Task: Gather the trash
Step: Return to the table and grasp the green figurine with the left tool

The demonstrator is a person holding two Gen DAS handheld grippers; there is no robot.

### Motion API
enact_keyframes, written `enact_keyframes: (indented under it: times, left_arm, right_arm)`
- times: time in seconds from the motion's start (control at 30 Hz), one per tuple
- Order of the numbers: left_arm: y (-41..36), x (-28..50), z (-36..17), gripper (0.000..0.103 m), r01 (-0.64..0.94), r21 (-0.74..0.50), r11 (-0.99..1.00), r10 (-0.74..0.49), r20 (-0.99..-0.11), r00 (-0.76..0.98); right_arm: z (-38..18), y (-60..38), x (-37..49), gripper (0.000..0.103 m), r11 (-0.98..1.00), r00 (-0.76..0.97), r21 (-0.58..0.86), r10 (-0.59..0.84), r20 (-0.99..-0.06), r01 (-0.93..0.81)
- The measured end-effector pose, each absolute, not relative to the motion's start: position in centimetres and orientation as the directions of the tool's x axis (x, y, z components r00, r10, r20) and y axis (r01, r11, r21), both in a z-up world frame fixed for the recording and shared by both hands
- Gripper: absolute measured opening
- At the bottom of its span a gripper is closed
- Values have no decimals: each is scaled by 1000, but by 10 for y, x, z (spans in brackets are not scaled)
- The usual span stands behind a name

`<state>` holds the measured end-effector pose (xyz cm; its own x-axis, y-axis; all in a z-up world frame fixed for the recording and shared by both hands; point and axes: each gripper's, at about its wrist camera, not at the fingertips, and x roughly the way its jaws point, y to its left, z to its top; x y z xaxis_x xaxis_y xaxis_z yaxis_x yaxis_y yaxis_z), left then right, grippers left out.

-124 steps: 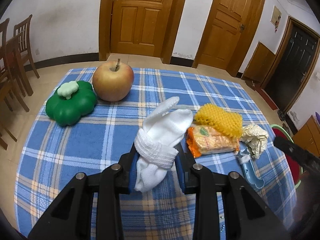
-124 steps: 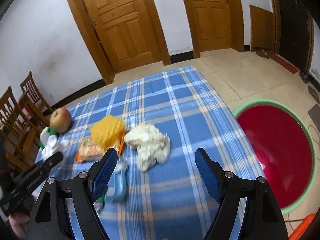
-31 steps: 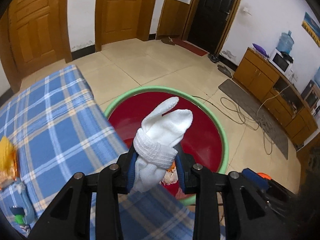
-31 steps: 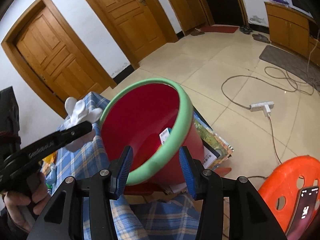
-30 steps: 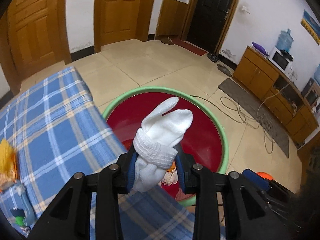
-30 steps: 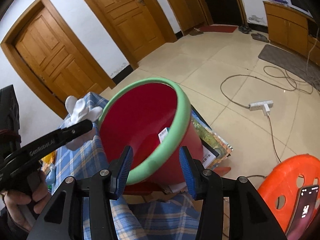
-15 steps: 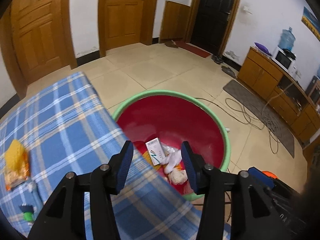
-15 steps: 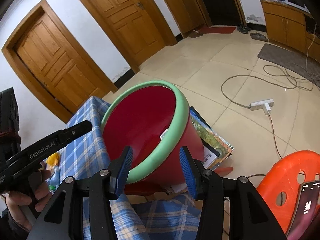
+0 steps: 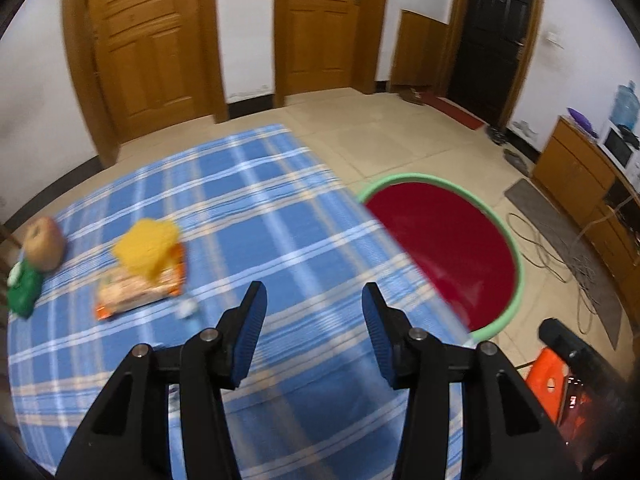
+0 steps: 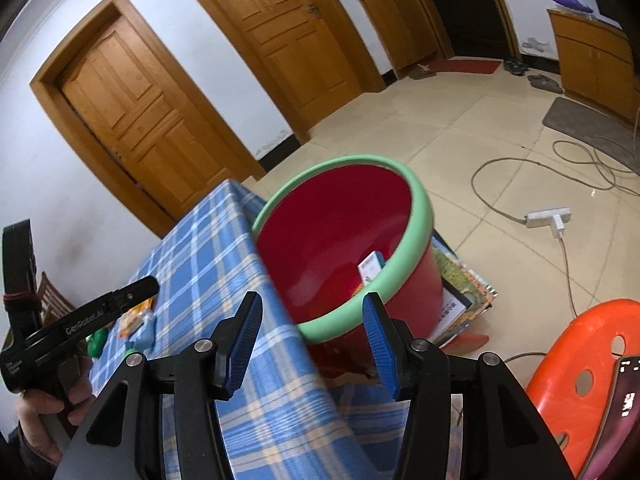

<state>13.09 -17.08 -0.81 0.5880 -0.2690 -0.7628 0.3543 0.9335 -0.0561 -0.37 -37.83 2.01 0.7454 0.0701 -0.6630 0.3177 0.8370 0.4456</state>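
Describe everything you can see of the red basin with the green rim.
The red basin is a round, deep tub, plastic by its look, glossy red inside and out, with a thick pale-green rim. It stands upright on the tiled floor, close against the edge of the table with the blue checked cloth. Printed sheets lie under or beside its base. Inside, a small white box leans against the wall; the rest of the bottom is hidden. Neither gripper touches it.

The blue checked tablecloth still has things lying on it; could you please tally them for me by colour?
Yellow: 1, the sponge
Orange: 1, the snack packet
Green: 1, the toy
Red-yellow: 1, the apple
White: 1, a small blurred scrap
Total: 5
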Motion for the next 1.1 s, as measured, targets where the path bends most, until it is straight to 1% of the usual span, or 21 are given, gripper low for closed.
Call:
enact_keyframes:
  times: [0.23, 0.43, 0.6, 0.7, 0.8, 0.87, 0.9, 0.93, 0.97, 1.1]
  left_arm:
    - [-113, 133, -19, 49, 202, -34, 979, -152, -785, 601]
    - [-79, 133, -35, 49, 125, -39, 991, -105, -807, 581]
    - [-74, 133, -51, 49, 118, -53, 992, -110, -831, 546]
    - [-73, 135, -60, 42, 119, -59, 991, -114, -837, 535]
    - [-73, 138, -68, 40, 120, -89, 989, -139, -842, 521]
    - [-75, 137, -70, 37, 132, -75, 988, -134, -835, 533]
    - [-77, 137, -70, 33, 139, -64, 988, -129, -835, 535]
    - [-78, 137, -71, 25, 143, -54, 988, -124, -832, 541]
    - [-78, 137, -71, 21, 150, -56, 987, -130, -830, 543]
    - [-76, 134, -70, 21, 165, -89, 982, -165, -826, 539]
  right_arm:
    - [19, -364, -3, 54, 848, 740, 446, 100, -665, 286]
    - [17, -360, -3, 54, 850, 736, 448, 112, -668, 277]
    - [15, -359, -1, 54, 846, 728, 454, 122, -675, 279]
    - [15, -356, -2, 54, 851, 728, 448, 121, -675, 274]
    - [16, -355, -2, 54, 853, 729, 442, 114, -675, 277]
    - [16, -355, -2, 54, 855, 731, 439, 109, -674, 278]
    - [15, -355, -2, 54, 854, 730, 439, 108, -675, 279]
    - [15, -355, -1, 54, 854, 729, 440, 110, -676, 279]
    - [13, -355, -1, 54, 853, 727, 441, 113, -677, 278]
    - [11, -353, 0, 54, 853, 720, 443, 123, -683, 274]
